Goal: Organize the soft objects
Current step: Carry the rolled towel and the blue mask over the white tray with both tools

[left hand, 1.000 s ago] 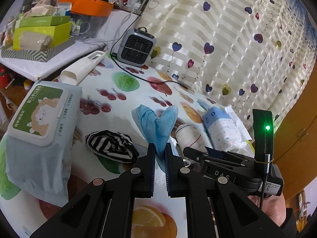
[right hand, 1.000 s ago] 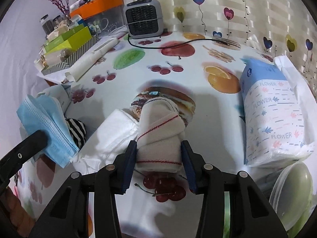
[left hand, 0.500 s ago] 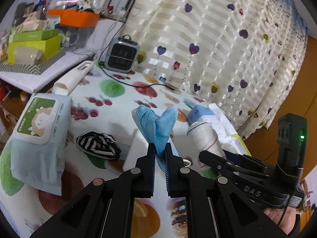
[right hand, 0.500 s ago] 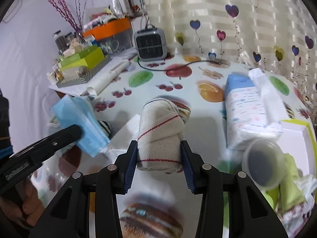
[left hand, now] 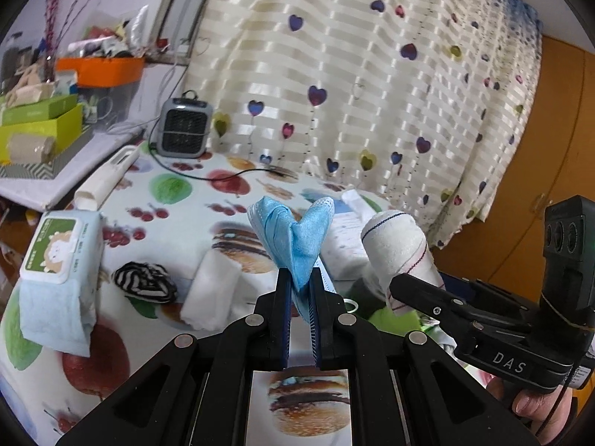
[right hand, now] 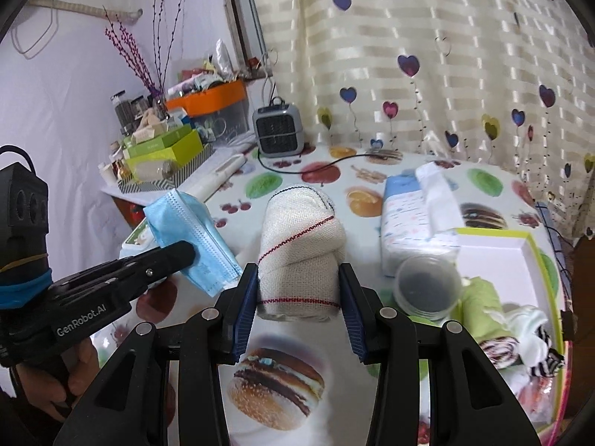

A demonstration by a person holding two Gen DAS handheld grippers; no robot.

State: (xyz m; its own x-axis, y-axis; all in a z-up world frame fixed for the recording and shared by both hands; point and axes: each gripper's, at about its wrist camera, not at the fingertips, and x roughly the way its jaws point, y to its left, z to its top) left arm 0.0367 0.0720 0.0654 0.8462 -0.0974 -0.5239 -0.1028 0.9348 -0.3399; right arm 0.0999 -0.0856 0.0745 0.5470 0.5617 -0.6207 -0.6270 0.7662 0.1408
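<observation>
Left tongs point(left hand: 299, 290) pinch a folded pale-blue pleated face mask point(left hand: 293, 238) between their fingers, holding it upright above the fruit-and-burger-print counter point(left hand: 223, 208), while the right tongs point(right hand: 298, 288) clamp a rolled cream woven cloth with red stitching point(right hand: 299, 249) from both sides, also raised off the counter. Seen from the left wrist, the right tongs and their cloth roll hang just to the right of the mask. Below and left of the left tongs lie a black-and-white striped fabric bundle point(left hand: 145, 282), a folded white cloth point(left hand: 212, 293) just beside it, and a pale-blue pack of wet wipes with a green label point(left hand: 59, 264) farther left. To the right of the right tongs sits a lime-green-edged white tray point(right hand: 528, 245) holding rolled fabrics, with a clear round plastic container point(right hand: 427, 290) at its near edge and a blue-and-white tissue pack point(right hand: 412, 215) beyond.
</observation>
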